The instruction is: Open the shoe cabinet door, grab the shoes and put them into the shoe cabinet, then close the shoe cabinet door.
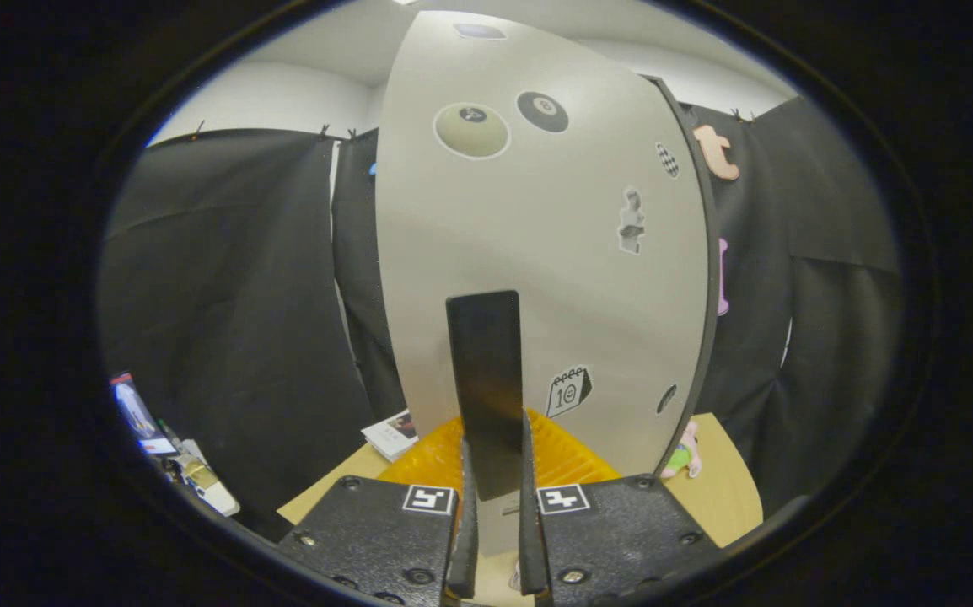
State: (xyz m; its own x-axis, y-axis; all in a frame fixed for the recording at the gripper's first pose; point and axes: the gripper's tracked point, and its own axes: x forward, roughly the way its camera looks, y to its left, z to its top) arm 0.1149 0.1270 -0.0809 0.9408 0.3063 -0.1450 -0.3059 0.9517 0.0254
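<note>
Gripper view is showing the gripper [495,514] clenching the flat dark upright handle [484,379] of the pale grey sticker-covered cabinet door [537,253]. Judging by that narrow pinch, the handle could be slipping free if pulled askew.

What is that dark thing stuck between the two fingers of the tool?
In the gripper view, the cabinet door's dark upright handle sits between the tool's fingers, which are closed on it.
</note>
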